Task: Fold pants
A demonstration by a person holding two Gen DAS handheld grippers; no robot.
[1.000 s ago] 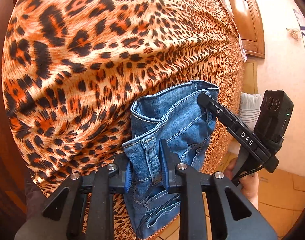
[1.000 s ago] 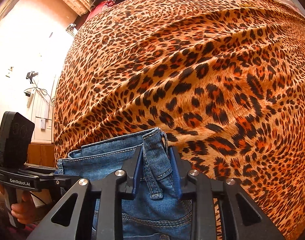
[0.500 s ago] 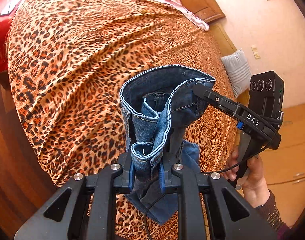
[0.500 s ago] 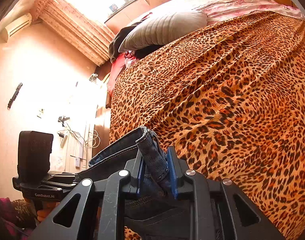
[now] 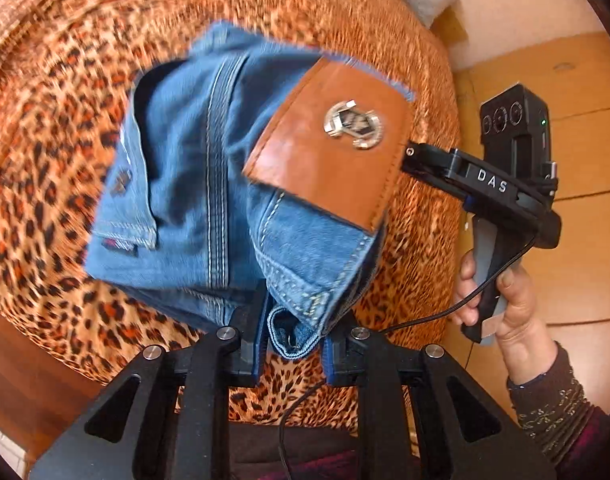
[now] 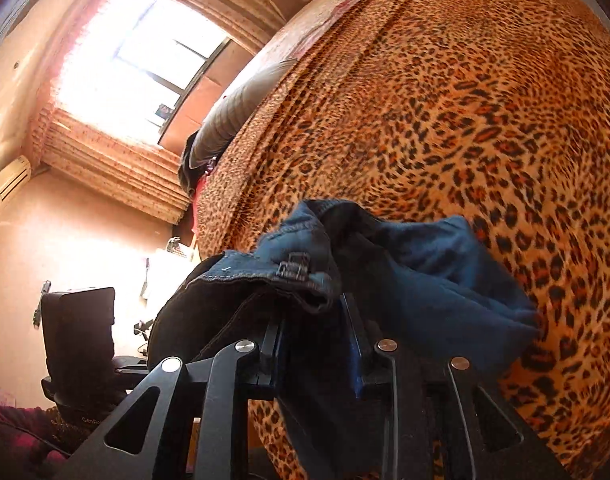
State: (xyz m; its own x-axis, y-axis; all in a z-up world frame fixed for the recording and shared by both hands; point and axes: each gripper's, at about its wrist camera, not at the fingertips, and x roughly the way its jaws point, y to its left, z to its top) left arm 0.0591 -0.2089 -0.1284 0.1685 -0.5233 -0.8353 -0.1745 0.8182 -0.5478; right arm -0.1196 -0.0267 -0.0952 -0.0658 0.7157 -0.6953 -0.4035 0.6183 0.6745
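Only the left view shows both claws, left claw (image 5: 293, 344) and right claw (image 5: 405, 156), gripping jeans (image 5: 193, 184).

Both wrist views look closely along tongs, sharing the jeans (image 5: 209, 184).

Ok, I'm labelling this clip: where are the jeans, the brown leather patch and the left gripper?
jeans (image 5: 185, 184): left wrist view, blue denim beside the centre seam.
brown leather patch (image 5: 325, 172): left wrist view, bare leather below the metal badge.
left gripper (image 5: 293, 348): left wrist view, between its fingertips, on the clamped waistband.
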